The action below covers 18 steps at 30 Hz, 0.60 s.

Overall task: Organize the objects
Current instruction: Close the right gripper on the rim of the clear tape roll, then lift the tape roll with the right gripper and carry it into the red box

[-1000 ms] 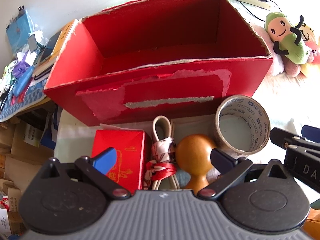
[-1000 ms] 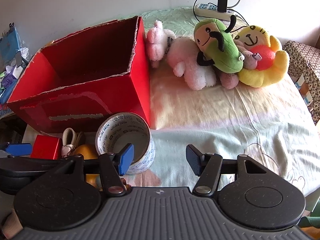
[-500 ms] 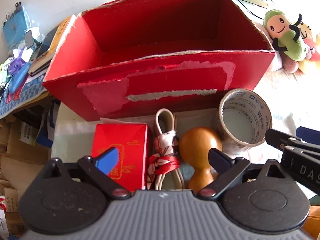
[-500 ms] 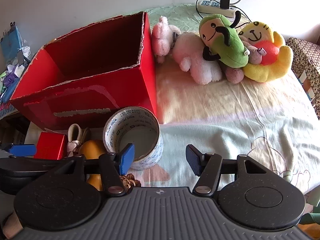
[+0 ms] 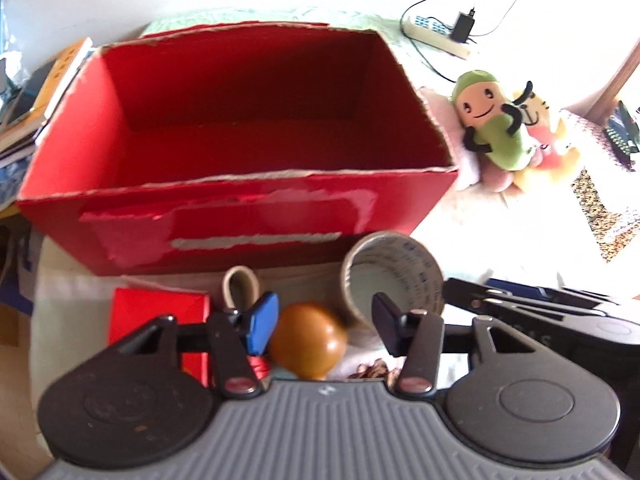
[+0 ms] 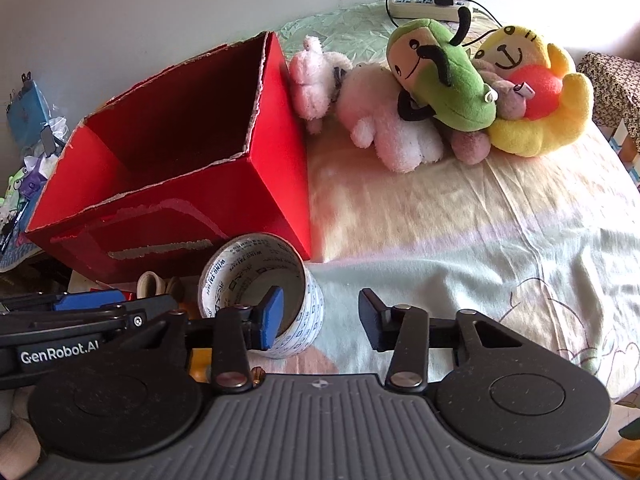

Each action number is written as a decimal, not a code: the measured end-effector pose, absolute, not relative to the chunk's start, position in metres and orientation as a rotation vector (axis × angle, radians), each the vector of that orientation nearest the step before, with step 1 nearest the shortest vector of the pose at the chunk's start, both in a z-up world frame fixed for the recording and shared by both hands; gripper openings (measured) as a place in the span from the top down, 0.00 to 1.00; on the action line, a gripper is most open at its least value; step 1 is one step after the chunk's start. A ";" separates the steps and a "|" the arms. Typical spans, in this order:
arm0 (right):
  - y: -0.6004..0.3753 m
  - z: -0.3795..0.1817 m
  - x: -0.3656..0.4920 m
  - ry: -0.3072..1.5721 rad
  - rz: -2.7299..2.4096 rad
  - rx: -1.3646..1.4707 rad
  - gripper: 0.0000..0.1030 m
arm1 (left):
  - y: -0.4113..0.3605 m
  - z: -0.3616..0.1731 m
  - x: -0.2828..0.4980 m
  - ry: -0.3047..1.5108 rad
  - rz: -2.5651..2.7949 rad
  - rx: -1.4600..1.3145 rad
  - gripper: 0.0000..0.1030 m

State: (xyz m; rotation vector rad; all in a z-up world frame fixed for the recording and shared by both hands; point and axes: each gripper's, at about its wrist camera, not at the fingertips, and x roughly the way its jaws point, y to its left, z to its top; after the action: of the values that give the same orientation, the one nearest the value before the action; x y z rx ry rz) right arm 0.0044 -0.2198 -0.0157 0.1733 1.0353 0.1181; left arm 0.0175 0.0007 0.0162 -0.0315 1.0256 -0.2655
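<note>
An empty, open red cardboard box (image 5: pixel 248 208) (image 6: pixel 192 216) stands on the bed. In front of it lie a small red box (image 5: pixel 156 312), a looped cord (image 5: pixel 240 282), a round wooden knob (image 5: pixel 308 342) and a roll of printed tape (image 5: pixel 394 272) (image 6: pixel 256 276). My left gripper (image 5: pixel 324 326) is closing around the wooden knob. The blue pad (image 5: pixel 262 326) is at the knob's side and the black finger is still apart. My right gripper (image 6: pixel 320 320) is closing over the tape roll's near wall. Its blue pad (image 6: pixel 272 318) is inside the roll and the other finger stands clear outside.
Plush toys are piled right of the red box: pink (image 6: pixel 384 128), green (image 6: pixel 440 76) and yellow (image 6: pixel 536 92). A power strip (image 6: pixel 428 2) with cables lies by the wall. Books and clutter (image 5: pixel 36 96) sit left of the box. Bare bedsheet (image 6: pixel 480 224) spreads to the right.
Both pairs of jaws have narrowed. The left gripper's blue finger went from over the small red box to beside the wooden knob. The right gripper's blue finger went into the tape roll.
</note>
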 end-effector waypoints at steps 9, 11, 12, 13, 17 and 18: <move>-0.224 -0.033 0.030 1.163 0.217 0.220 0.66 | -0.020 0.002 0.035 1.131 -0.223 0.013 0.46; -0.225 -0.038 0.036 1.188 0.225 0.225 0.68 | -0.021 -0.002 0.040 1.145 -0.212 0.014 0.47; -0.226 -0.041 0.038 1.202 0.230 0.227 0.69 | -0.021 -0.005 0.042 1.154 -0.208 0.012 0.48; -0.226 -0.042 0.041 1.212 0.235 0.227 0.71 | -0.022 -0.007 0.044 1.162 -0.208 0.007 0.49; -0.227 -0.046 0.048 1.238 0.284 0.247 0.87 | -0.021 -0.016 0.049 1.202 -0.214 -0.013 0.79; -0.226 -0.044 0.048 1.229 0.291 0.237 0.87 | -0.021 -0.018 0.051 1.215 -0.217 -0.023 0.86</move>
State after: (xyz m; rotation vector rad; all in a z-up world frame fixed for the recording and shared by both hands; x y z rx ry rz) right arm 0.0479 -0.2258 -0.0440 0.2373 1.2290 0.2908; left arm 0.0506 -0.0211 -0.0176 -0.0226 1.2148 -0.2165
